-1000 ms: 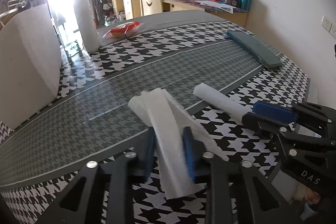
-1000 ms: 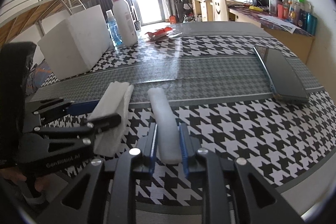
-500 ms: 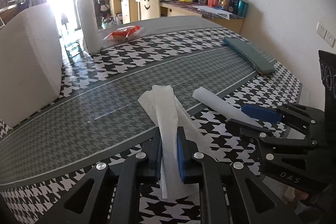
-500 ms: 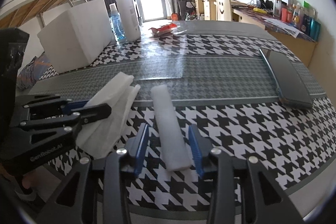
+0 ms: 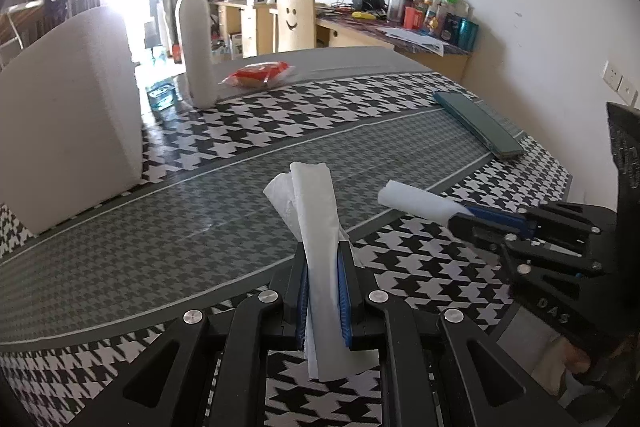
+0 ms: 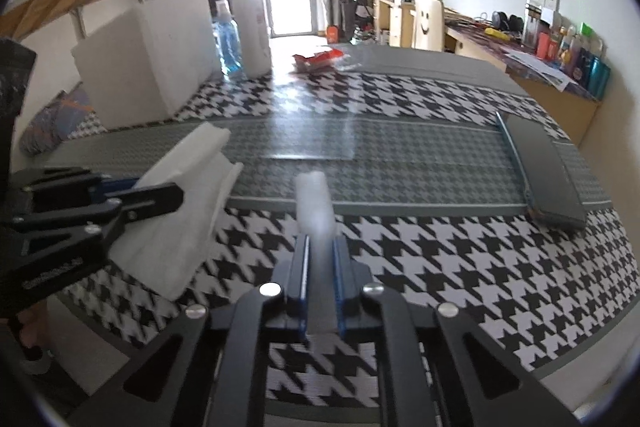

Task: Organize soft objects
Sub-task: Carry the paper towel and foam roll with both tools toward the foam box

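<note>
**Both grippers pinching white soft pieces over the near edge of the table**

The left gripper (image 5: 323, 279) has its blue-padded fingers pressed onto a folded white tissue (image 5: 316, 211), which stands between them and sticks out forward past the tips; its loose lower end hangs behind the pads. In the right wrist view the same tissue (image 6: 188, 187) fans out wide beside the left gripper (image 6: 132, 195), raised above the near left part of the table (image 6: 460, 259).

The right gripper (image 6: 320, 259) is closed on a white foam strip (image 6: 314, 203), gripped near its back end so that most of it juts forward, blurred at the tip. From the left wrist view the strip (image 5: 416, 203) pokes out of the right gripper (image 5: 472, 219), lying just to the right of the tissue and apart from it.

Both pieces are held over the houndstooth band along the table's near edge. Farther out, a dark flat case (image 6: 544, 167) lies toward the right edge. A large white foam block (image 5: 68, 115) stands at the left edge, with a white pump bottle (image 5: 196, 47) near the far left corner, a blue bottle (image 6: 226, 43) between the two, and a red packet (image 5: 256, 75) by the far edge.
</note>
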A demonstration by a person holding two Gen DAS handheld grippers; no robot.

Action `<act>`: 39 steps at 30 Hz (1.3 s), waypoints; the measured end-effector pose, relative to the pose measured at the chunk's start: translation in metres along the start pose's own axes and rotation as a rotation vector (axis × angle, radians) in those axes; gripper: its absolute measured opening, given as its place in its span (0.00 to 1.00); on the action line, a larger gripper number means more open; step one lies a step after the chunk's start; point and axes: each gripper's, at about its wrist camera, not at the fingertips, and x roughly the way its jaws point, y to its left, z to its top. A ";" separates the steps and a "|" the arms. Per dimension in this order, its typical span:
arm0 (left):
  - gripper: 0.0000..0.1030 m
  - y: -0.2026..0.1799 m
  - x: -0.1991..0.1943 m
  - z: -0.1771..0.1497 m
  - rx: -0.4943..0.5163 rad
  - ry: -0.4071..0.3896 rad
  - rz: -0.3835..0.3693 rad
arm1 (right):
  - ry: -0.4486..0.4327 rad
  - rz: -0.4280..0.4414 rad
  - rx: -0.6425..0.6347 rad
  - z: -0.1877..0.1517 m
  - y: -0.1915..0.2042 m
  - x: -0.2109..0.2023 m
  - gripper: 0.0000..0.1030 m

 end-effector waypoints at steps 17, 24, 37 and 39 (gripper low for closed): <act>0.13 0.029 -0.031 0.002 -0.036 -0.073 0.036 | -0.073 0.065 -0.008 0.022 0.027 -0.019 0.13; 0.13 0.039 -0.042 0.006 -0.043 -0.104 0.050 | -0.095 0.072 -0.006 0.028 0.033 -0.022 0.13; 0.13 0.046 -0.051 0.018 -0.038 -0.141 0.076 | -0.119 0.076 0.041 0.043 0.031 -0.024 0.13; 0.13 0.050 -0.054 0.022 -0.040 -0.158 0.079 | -0.129 0.077 0.047 0.045 0.032 -0.026 0.13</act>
